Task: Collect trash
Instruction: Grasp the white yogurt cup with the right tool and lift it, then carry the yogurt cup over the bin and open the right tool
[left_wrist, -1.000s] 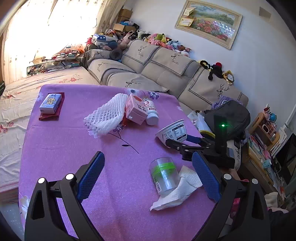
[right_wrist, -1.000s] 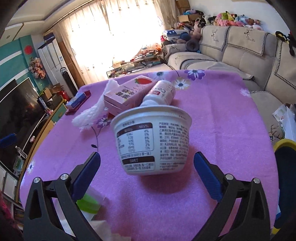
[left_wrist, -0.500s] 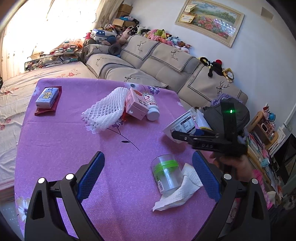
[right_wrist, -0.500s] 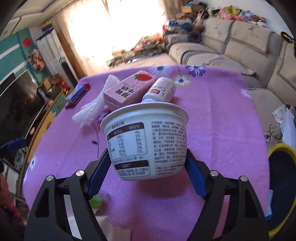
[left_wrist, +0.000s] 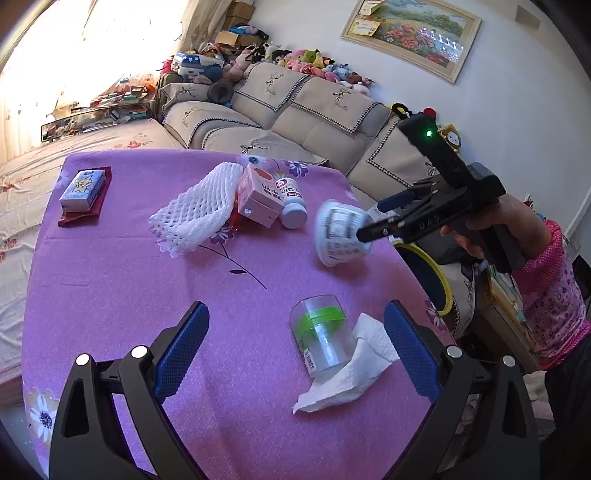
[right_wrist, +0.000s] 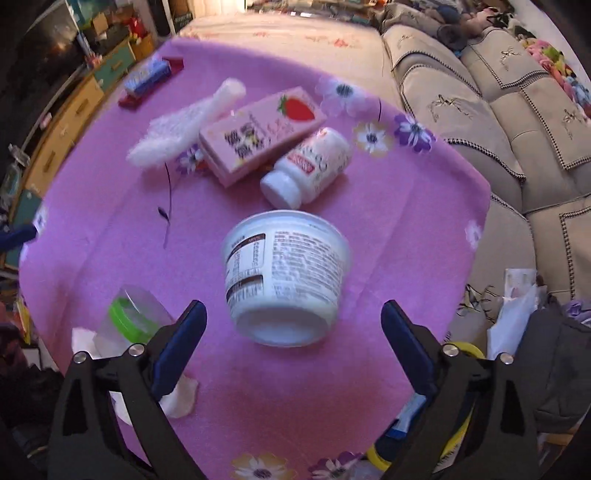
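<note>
Right tongs: jaws spread wide, gripping nothing. White yogurt cup sits between the two blue pads, clear of both, rim toward the far side, base toward the camera. Cup outline is smeared in both views; cannot tell whether it rests on the purple tabletop or is just above it. In the left wrist view it shows at the tongs' tips, near the right edge of the tabletop.

Left tongs: also wide open, empty, hovering over the near tabletop. Just ahead: a clear plastic jar with a green band lying on its side, touching a crumpled white napkin.

Farther off, mid-tabletop: white bottle, pink strawberry carton, white foam fruit net, clustered and touching. Far left: small blue box.

Bin with yellow rim stands below the right edge of the tabletop.

Judgement: step in hand is the yogurt cup, not secured, not in the bin. Next move calls for centring the cup between the right pads, closing gently on its thin wall, then carrying it right and over the yellow rim. Five more pieces remain.
</note>
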